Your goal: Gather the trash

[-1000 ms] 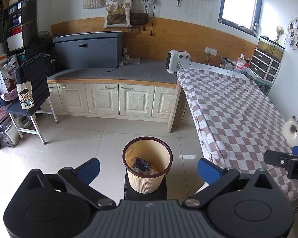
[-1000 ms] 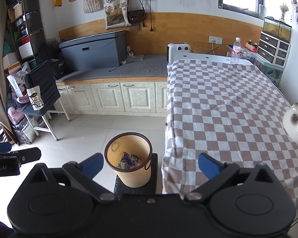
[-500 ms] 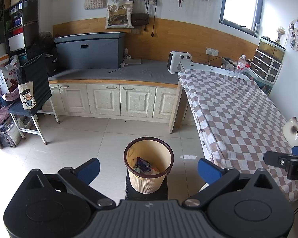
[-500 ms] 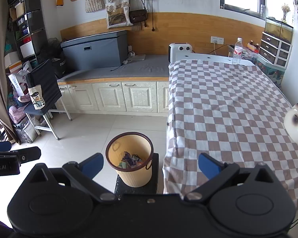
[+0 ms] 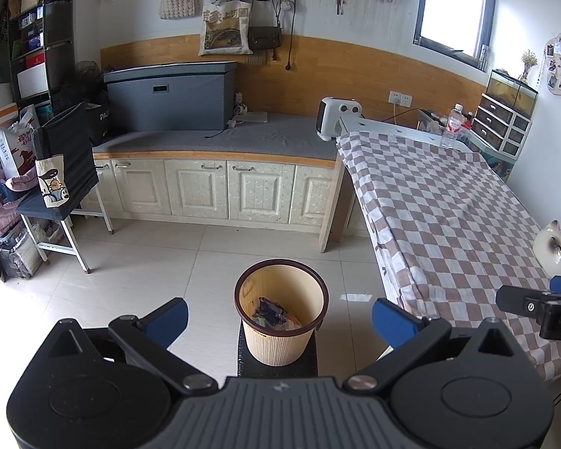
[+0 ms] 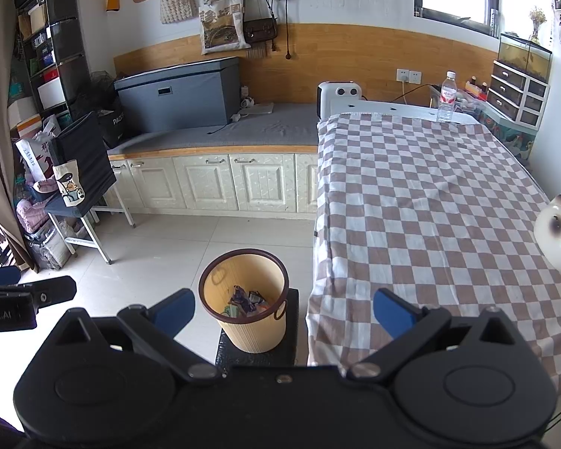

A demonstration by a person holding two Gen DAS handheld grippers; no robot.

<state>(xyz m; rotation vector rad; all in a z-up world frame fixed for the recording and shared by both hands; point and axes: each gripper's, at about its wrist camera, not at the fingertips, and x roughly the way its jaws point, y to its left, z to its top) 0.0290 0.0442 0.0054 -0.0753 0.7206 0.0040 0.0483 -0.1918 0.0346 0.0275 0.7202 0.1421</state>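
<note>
A beige waste bin (image 5: 280, 314) with a dark brown rim stands on a black block on the tiled floor, beside the table. Crumpled wrappers (image 5: 271, 310) lie in its bottom, also seen as wrappers (image 6: 245, 301) in the bin (image 6: 245, 299) from the right wrist view. My left gripper (image 5: 278, 321) hangs open above the bin with nothing between its blue fingers. My right gripper (image 6: 284, 308) is open too and empty, over the bin and the table edge. Each gripper shows at the side of the other's view.
A table with a brown checked cloth (image 6: 430, 202) fills the right side. On it stand a cat figurine (image 6: 555, 234) and a water bottle (image 6: 446, 97). White cabinets (image 5: 213, 191) line the back wall. A folding stand with bags (image 5: 60, 183) is at left.
Both views have drifted slightly; the bin sits a touch further right in each. Both grippers stay open and empty.
</note>
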